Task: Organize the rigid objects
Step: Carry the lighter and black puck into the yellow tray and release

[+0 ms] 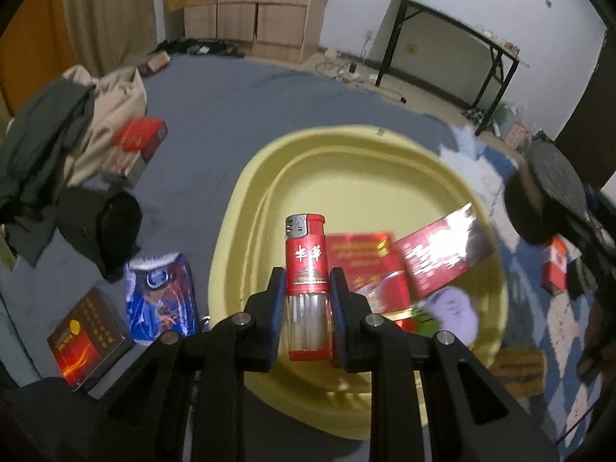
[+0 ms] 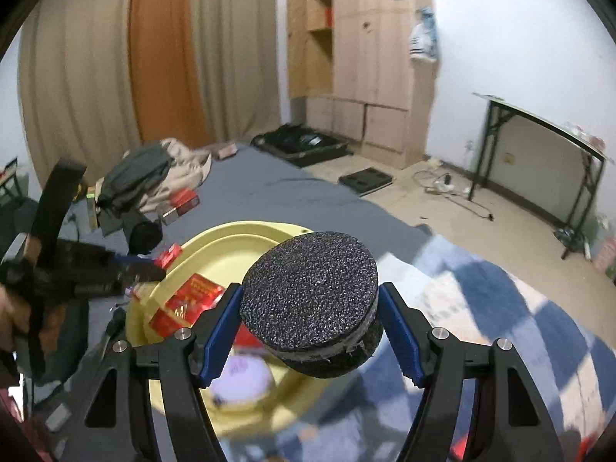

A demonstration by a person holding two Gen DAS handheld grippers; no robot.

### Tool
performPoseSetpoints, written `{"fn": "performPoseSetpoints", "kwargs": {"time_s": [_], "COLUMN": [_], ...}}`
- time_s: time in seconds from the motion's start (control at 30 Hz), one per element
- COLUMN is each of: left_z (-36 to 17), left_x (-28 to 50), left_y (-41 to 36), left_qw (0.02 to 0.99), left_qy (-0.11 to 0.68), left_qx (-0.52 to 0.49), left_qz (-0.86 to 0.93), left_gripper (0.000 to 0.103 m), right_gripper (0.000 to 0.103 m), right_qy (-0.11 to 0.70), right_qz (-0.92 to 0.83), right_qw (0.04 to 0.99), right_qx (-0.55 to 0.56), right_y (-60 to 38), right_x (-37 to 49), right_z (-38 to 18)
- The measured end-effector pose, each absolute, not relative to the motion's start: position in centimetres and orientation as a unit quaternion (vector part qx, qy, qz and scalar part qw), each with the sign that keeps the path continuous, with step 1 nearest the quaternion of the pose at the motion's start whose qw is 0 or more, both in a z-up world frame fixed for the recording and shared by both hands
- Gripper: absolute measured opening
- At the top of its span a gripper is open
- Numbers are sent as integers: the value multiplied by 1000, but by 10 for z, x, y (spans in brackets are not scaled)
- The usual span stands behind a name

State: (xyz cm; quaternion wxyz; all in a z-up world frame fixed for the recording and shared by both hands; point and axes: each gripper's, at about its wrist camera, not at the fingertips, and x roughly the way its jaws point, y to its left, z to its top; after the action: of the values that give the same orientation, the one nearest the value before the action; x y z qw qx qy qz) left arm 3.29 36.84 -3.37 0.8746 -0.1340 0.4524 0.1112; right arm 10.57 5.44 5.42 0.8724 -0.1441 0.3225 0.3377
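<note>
Left gripper [image 1: 308, 288]: your jaws pinch the red lighter [image 1: 307, 269] by its sides, upright, above the yellow basin [image 1: 246, 231].
Right gripper [image 2: 312, 319]: your jaws hold the round black disc [image 2: 312, 296] at its rim, half spread, because the disc is wide. It hangs at the basin's near edge, between the basin and the blue checked blanket [image 2: 500, 308].
Basin content: two red boxes [image 1: 365, 261] lie inside, one leaning on the other, and a pale purple round thing [image 1: 454, 308] beside them.
Still outside: a dark box [image 1: 88, 338] and a blue packet [image 1: 161, 288] lie on the grey sheet [image 1: 215, 115] left of the basin; one more red box [image 1: 140, 136] lies further away, near the clothes.
Risk, lighter: if you let it go from this height, it can bounce on the hard boxes and jump out. Lower it first, I think.
Risk, disc: the pads touch only a thin curved rim, so a quick swing can make it slip or rotate out.
Risk, collision: both grippers aim at the same basin; if you come together, the tools can hit each other.
Risk, blur: both views are smeared, so your aim can be wrong.
</note>
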Motion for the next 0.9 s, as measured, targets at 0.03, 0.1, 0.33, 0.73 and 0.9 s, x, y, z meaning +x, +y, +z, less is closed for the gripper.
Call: {"fn": "performPoseSetpoints", "kwargs": {"time_s": [0.03, 0.1, 0.33, 0.73, 0.9], "left_z": [-39, -48, -66, -55, -13], "left_x": [33, 34, 38, 30, 13], "left_y": [369, 368, 370, 360, 351], "left_qw": [874, 874, 870, 868, 879], "left_qy": [455, 456, 463, 447, 411], "left_qx": [-134, -133, -145, -174, -179], "left_qz": [109, 104, 91, 124, 163], "left_gripper": [25, 25, 25, 59, 103], "right_gripper": [70, 70, 70, 99, 103], "right_qy": [339, 345, 338, 329, 323], "right_qz": [328, 334, 337, 335, 327], "right_qw": [867, 859, 845, 851, 865], "right_qx": [-162, -176, -243, -236, -202], "right_y": [68, 86, 125, 104, 43], "right_x": [120, 128, 137, 103, 71], "right_z": [49, 41, 12, 17, 46]}}
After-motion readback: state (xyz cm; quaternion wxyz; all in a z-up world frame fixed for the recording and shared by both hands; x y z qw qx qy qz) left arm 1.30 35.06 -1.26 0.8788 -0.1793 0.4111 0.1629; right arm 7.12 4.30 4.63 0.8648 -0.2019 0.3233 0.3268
